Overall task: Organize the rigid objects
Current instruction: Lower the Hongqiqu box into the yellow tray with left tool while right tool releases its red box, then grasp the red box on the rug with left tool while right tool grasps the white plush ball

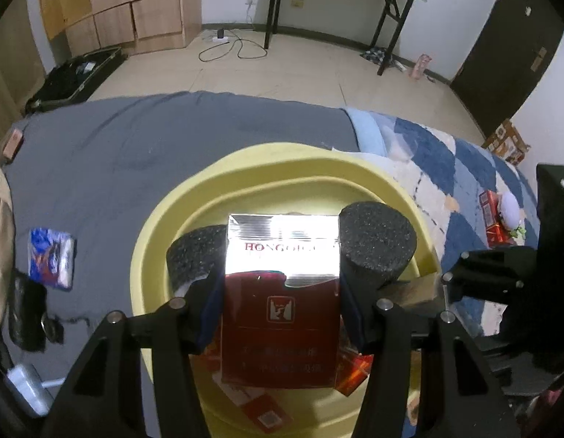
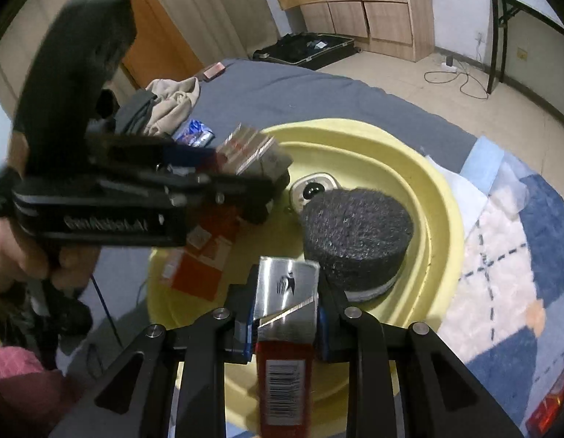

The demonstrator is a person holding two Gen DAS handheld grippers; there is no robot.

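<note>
The round pale-yellow plastic basin (image 1: 165, 226) sits on the grey bed, red packs already inside. The left gripper (image 1: 282, 255) clamps a red-and-silver cigarette pack (image 1: 280, 310) flat between both pads, above the basin's 6 o'clock side. The right gripper (image 2: 285, 292) pinches a narrower red-and-silver pack (image 2: 284, 328) edgewise. Release each only once low and clear of the other gripper.

Right gripper (image 2: 286, 303) fingers clamping red-silver pack (image 2: 285, 332) edgewise, above yellow basin (image 2: 442, 219), left gripper (image 2: 245, 168) alongside.

basin (image 1: 165, 197) far side free, packs (image 2: 198, 266) near
</note>
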